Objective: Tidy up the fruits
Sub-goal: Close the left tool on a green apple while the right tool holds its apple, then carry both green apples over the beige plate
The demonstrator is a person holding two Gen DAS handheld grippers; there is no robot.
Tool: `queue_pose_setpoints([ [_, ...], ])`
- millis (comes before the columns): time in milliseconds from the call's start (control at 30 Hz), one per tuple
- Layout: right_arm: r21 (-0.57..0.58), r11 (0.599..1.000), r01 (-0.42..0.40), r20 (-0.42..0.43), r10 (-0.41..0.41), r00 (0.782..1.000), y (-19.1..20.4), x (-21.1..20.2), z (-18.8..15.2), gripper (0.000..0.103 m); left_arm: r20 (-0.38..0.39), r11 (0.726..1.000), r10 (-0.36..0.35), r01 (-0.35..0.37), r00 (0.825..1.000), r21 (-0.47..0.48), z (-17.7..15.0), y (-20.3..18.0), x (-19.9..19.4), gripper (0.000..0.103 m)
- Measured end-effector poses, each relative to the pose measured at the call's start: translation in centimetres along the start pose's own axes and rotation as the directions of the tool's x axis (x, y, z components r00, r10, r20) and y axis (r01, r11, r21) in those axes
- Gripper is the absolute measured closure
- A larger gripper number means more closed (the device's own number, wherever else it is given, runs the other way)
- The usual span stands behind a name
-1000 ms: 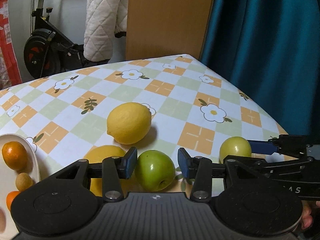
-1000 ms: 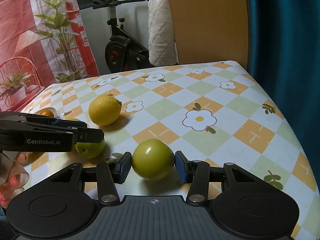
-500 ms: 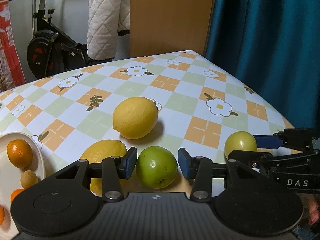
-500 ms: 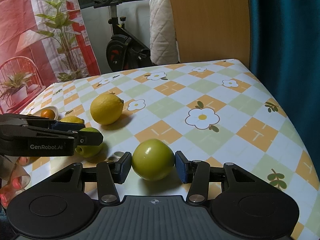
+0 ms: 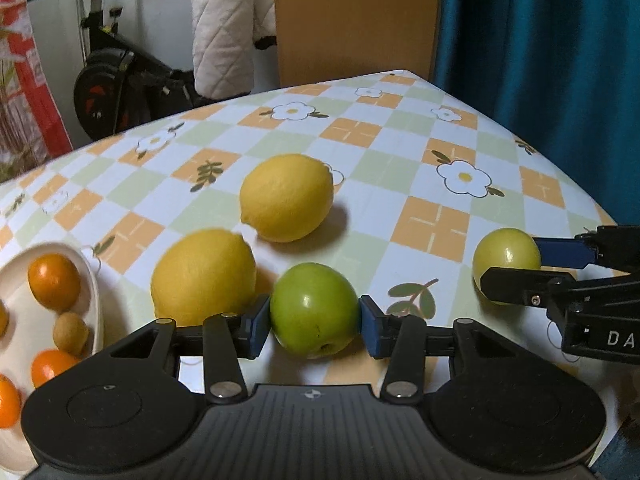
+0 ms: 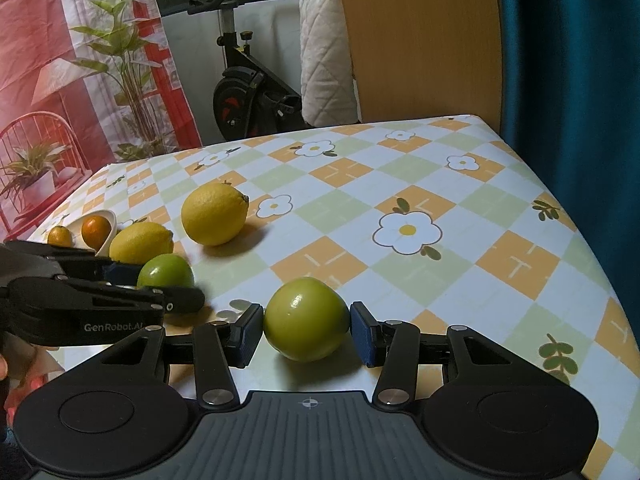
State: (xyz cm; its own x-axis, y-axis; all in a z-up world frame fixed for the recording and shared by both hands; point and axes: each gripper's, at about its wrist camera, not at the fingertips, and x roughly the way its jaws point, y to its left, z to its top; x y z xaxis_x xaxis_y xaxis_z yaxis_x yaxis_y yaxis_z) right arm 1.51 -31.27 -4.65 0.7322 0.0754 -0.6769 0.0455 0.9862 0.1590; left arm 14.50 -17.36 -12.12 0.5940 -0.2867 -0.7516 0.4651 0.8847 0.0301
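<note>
Green apple (image 5: 314,315) sits pinched in the left gripper (image 5: 314,322); the right gripper (image 6: 306,328) pinches a yellow-green apple (image 6: 306,319). Both are round and glossy (contact only at their widest sides), so either could slip and roll off the table's (image 6: 460,280) right edge.

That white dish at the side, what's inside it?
The white dish holds small oranges and a little tan fruit. Its near part runs out of frame, hiding any more.

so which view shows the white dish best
The left wrist view. The dish sits at its left edge, showing the rim, the inside and several small orange fruits, though the frame cuts part of it off. The right wrist view shows only a far sliver of rim, partly behind the left gripper.
</note>
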Motion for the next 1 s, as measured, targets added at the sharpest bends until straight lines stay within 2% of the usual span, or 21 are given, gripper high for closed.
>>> queue_pose_setpoints([
  [333, 0.0, 1.0, 0.001, -0.001, -0.001, 1.0, 0.0, 0.0, 0.0, 0.059, 0.018, 0.996, -0.066, 0.067, 0.998, -0.058, -0.5, 0.8, -0.3, 0.054],
  [1000, -0.044, 0.999, 0.001, 0.009, 0.0, 1.0, 2.6, -1.0, 1.0, 0.059, 0.091, 0.989, -0.104, 0.113, 0.99, -0.093, -0.9, 2.0, -3.9, 0.054],
])
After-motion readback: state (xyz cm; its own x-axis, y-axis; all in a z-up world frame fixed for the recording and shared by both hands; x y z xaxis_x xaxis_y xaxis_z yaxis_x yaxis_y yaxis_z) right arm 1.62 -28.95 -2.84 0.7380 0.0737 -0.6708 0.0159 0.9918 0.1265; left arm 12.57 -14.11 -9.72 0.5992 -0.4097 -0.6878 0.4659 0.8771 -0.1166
